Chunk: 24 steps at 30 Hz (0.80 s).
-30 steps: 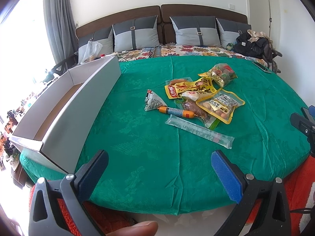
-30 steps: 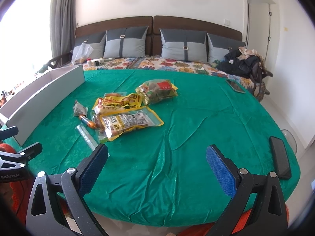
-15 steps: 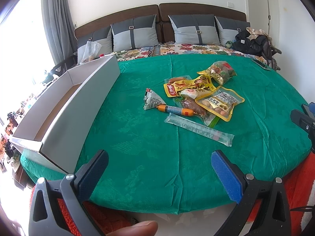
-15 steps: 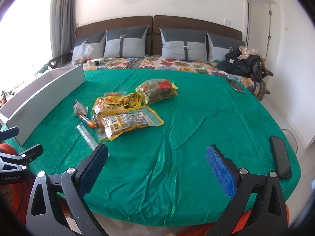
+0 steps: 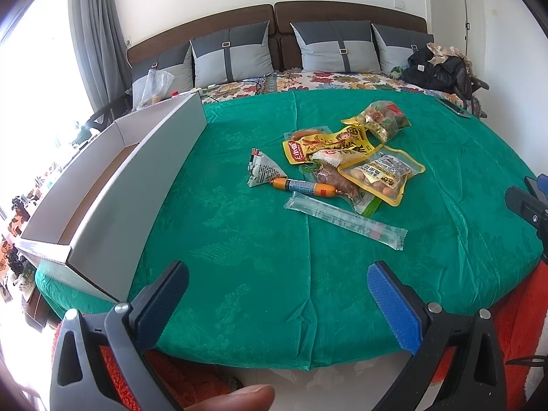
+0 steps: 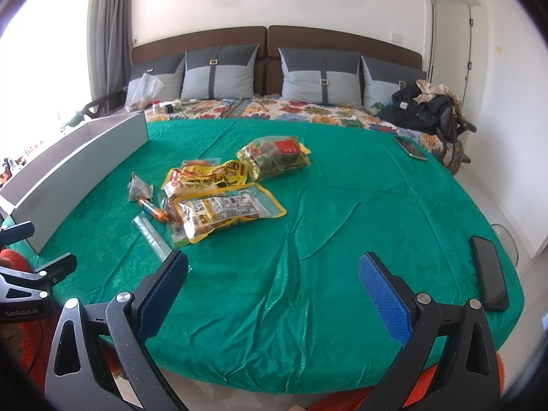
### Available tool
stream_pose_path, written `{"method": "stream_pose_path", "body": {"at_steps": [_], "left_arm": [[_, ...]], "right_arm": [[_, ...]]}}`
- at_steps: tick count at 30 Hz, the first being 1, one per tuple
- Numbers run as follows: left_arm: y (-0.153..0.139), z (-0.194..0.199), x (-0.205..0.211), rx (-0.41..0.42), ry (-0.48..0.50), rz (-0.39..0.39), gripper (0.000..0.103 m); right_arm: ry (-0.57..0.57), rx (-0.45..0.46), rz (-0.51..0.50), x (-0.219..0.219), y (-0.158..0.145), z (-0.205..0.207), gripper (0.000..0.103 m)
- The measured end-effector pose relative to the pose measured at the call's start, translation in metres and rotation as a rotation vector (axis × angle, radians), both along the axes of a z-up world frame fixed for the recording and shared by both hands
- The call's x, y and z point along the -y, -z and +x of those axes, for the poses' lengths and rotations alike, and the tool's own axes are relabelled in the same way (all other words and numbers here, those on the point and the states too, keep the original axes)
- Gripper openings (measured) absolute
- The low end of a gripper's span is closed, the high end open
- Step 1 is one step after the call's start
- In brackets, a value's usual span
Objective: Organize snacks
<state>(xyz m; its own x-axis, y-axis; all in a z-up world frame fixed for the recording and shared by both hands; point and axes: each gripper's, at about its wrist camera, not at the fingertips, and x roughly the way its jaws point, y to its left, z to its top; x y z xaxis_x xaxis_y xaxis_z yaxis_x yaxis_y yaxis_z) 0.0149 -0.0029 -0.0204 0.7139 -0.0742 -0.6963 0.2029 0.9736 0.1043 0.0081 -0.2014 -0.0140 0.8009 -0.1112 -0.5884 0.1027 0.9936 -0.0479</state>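
On the green-clothed table, a long open grey box lies at about nine o'clock, and the snacks sit heaped near the centre: a small triangular packet, an orange-ended sausage stick, a long clear wrapped stick, yellow pouches and a clear bag toward one o'clock. The left gripper hangs at six o'clock with its jaws spread wide, empty. The right gripper is equally wide and empty, a dark phone near it at four o'clock.

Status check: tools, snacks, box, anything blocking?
Left tool open, empty; right tool open, empty. Snack pile loose on green cloth, none in the open box. Nothing between tools and pile; black phone at right edge.
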Motion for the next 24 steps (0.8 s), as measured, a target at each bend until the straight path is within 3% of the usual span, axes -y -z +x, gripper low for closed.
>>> {"method": "stream_pose_path", "body": {"at_steps": [9, 15, 21, 24], "left_arm": [[0.001, 0.007, -0.012, -0.056, -0.018, -0.04, 0.103], [0.021, 0.03, -0.035, -0.223, -0.107, -0.168, 0.103], [0.035, 0.072, -0.007, -0.393, -0.068, -0.171, 0.103], [0.039, 0.103, 0.017, -0.445, -0.094, -0.176, 0.103]], "right_arm": [[-0.002, 0.004, 0.007, -0.004, 0.002, 0.0, 0.101], [-0.023, 0.005, 0.014, -0.005, 0.007, -0.003, 0.101], [-0.024, -0.004, 0.059, 0.002, 0.009, 0.0, 0.101], [-0.027, -0.014, 0.086, 0.006, 0.011, 0.0, 0.101]]}}
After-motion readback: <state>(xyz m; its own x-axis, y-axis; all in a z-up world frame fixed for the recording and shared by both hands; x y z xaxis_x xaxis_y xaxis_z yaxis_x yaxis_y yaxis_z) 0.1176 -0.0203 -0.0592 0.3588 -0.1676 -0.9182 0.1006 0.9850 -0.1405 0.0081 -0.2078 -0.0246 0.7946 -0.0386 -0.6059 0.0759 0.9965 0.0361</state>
